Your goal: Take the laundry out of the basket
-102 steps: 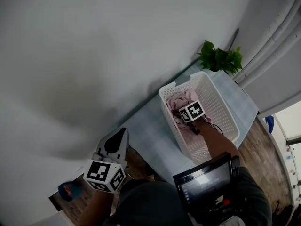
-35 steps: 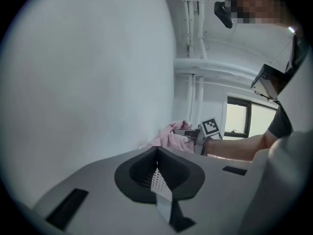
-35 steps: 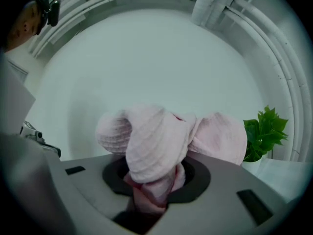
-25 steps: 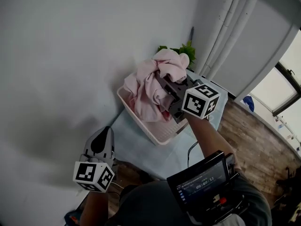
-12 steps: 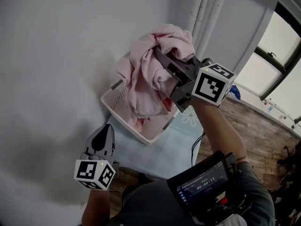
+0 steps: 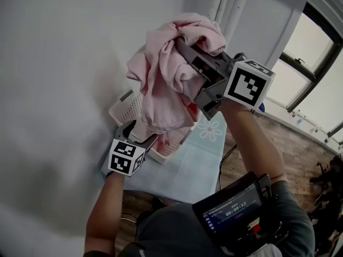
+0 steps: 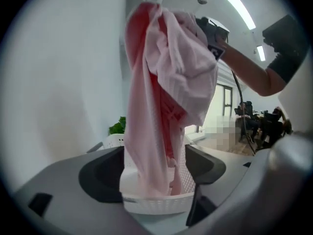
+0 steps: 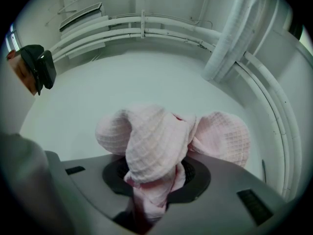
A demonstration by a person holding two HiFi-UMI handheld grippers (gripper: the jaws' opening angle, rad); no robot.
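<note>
A bunched pink cloth (image 6: 161, 84) hangs high over the white basket (image 6: 124, 107), with my right gripper (image 6: 185, 50) shut on its upper folds. In the right gripper view the waffle-weave cloth (image 8: 156, 141) bulges out between the jaws of the right gripper (image 8: 156, 180). My left gripper (image 6: 143, 137) is at the basket's near side, under the hanging cloth. Its jaws have just been opening. In the left gripper view the cloth's lower end (image 7: 156, 146) hangs in line with the gap of the left gripper (image 7: 154, 173), above the basket (image 7: 156, 202); the pads do not press on it.
The basket stands on a light-blue table cover (image 6: 187, 167) against a white wall. White pipes (image 6: 225, 4) run up the corner, and a window (image 6: 316, 63) is to the right. A green plant (image 7: 116, 126) stands behind the basket. A screen device (image 6: 233, 210) sits at my chest.
The right gripper has lifted the pink cloth up out of the basket. The left gripper has moved forward to the basket under the cloth, and its jaws have opened.
</note>
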